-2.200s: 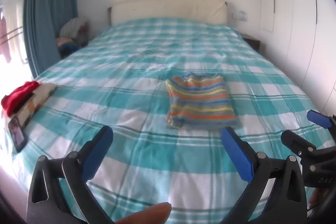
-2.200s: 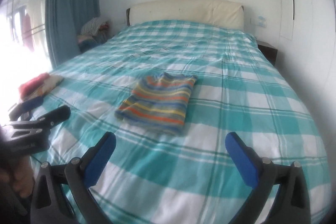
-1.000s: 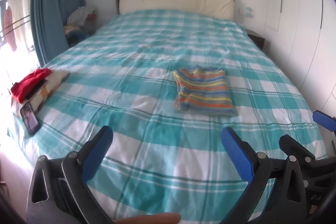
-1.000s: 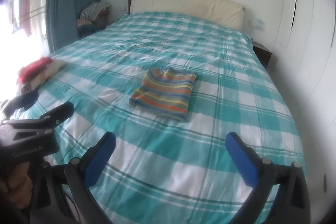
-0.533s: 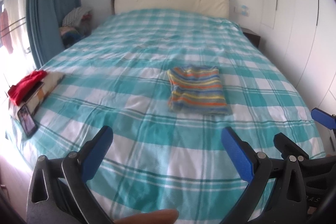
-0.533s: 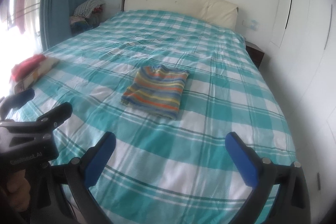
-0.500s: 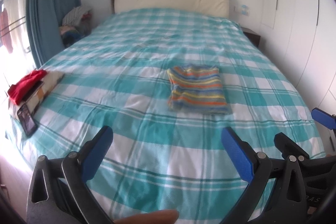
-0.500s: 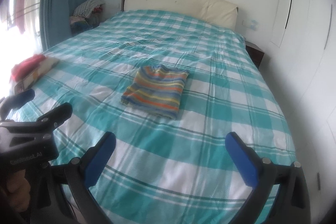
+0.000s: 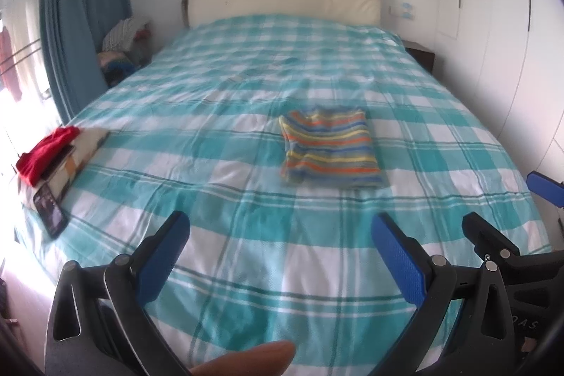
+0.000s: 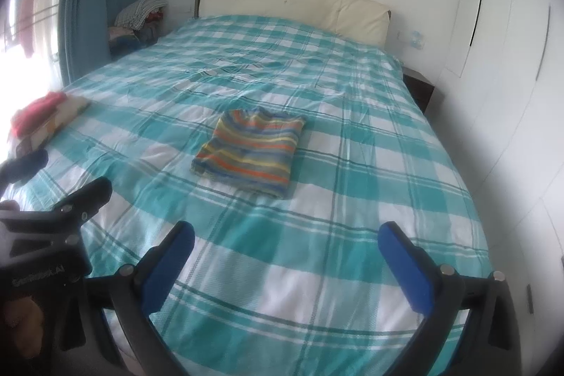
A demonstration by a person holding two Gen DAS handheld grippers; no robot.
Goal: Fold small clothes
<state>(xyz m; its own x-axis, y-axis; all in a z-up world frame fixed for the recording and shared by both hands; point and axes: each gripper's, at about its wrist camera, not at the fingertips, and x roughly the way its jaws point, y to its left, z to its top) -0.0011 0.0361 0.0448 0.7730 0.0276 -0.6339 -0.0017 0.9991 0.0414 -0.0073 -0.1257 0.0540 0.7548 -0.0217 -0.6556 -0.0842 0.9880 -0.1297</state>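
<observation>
A striped garment (image 9: 329,148) in orange, blue and yellow lies folded into a flat rectangle on the teal checked bed (image 9: 246,101); it also shows in the right wrist view (image 10: 252,152). My left gripper (image 9: 282,235) is open and empty, held over the foot of the bed, well short of the garment. My right gripper (image 10: 287,244) is open and empty too, at the foot of the bed to the right. Each gripper shows at the edge of the other's view.
A red cloth (image 9: 47,148) lies on a patterned folded stack (image 9: 83,147) at the bed's left edge, with a phone (image 9: 49,210) beside it. A clothes pile (image 9: 123,41) sits by the blue curtain (image 9: 77,9). White wardrobe doors (image 10: 511,59) line the right wall.
Both grippers have drawn back from the bed and risen, so more of the bed shows. The folded striped garment has not moved. Both grippers stay open.
</observation>
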